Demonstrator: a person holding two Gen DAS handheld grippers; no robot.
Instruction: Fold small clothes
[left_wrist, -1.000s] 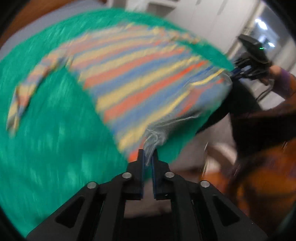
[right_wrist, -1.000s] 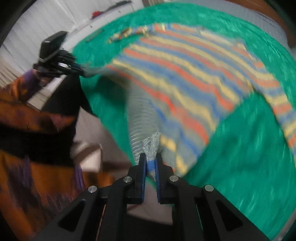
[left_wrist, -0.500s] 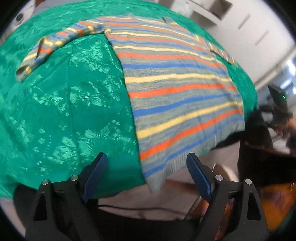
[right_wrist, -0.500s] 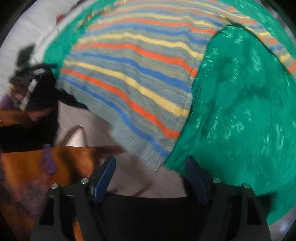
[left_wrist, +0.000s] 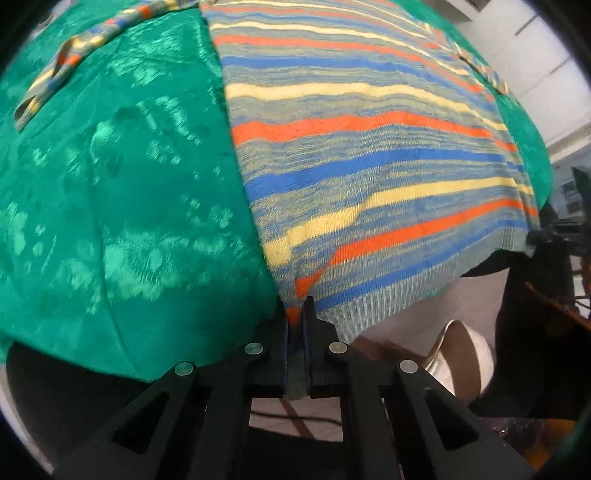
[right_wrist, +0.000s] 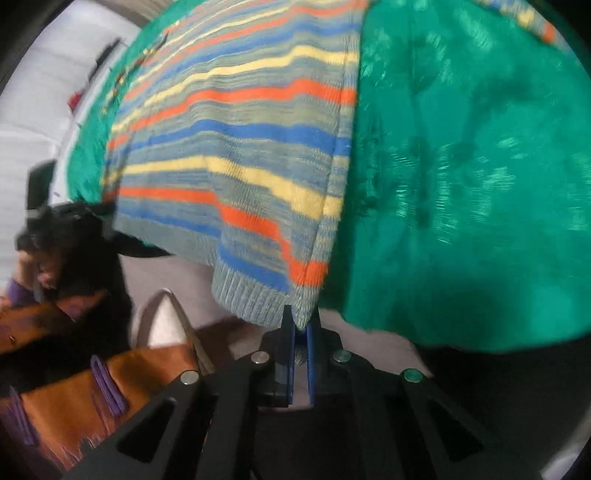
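Note:
A striped knit sweater (left_wrist: 362, 147) in grey, blue, orange and yellow lies flat on a green tablecloth (left_wrist: 110, 206), its hem hanging over the near edge. My left gripper (left_wrist: 295, 314) is shut on the sweater's lower left hem corner. The right wrist view shows the same sweater (right_wrist: 236, 155). My right gripper (right_wrist: 301, 325) is shut on its lower right hem corner. One sleeve (left_wrist: 74, 55) stretches out at the far left.
The green cloth (right_wrist: 461, 184) drapes over the table's near edge. A person in orange and purple clothing (right_wrist: 74, 387) stands close to the table edge. A light shoe (left_wrist: 461, 350) shows on the floor below. White cabinets (left_wrist: 554, 55) stand behind.
Half a second ago both grippers were open near the hem. Now each has closed on a hem corner of the sweater.

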